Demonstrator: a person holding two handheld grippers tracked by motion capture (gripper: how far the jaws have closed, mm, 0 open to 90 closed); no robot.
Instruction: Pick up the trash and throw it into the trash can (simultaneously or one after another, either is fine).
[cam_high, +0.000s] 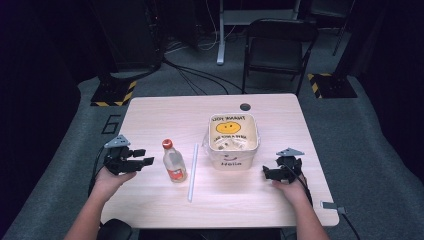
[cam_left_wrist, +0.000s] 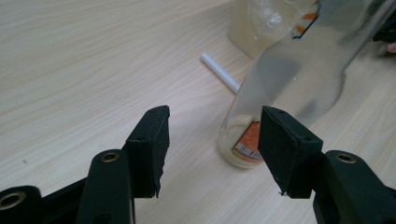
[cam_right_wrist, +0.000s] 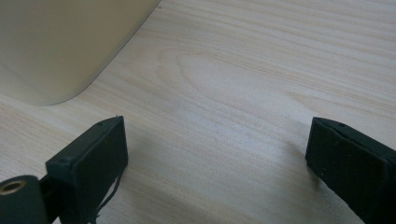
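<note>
Near the table's front edge, the left gripper (cam_high: 142, 157) hovers at the left with its jaws parted and nothing between them. Just to its right stands the clear glass bottle with a red cap (cam_high: 174, 161), apart from the pads. The right gripper (cam_high: 270, 174) sits low at the right, jaws spread wide and empty. A long white straw (cam_high: 192, 171) lies between bottle and the cream square bin with a smiley liner (cam_high: 233, 161). Farther off, the pale wooden table (cam_high: 165, 112) is bare to its far edge.

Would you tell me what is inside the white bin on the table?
The white bin holds a plastic bag with a yellow smiley face; anything beneath the bag is covered.
</note>
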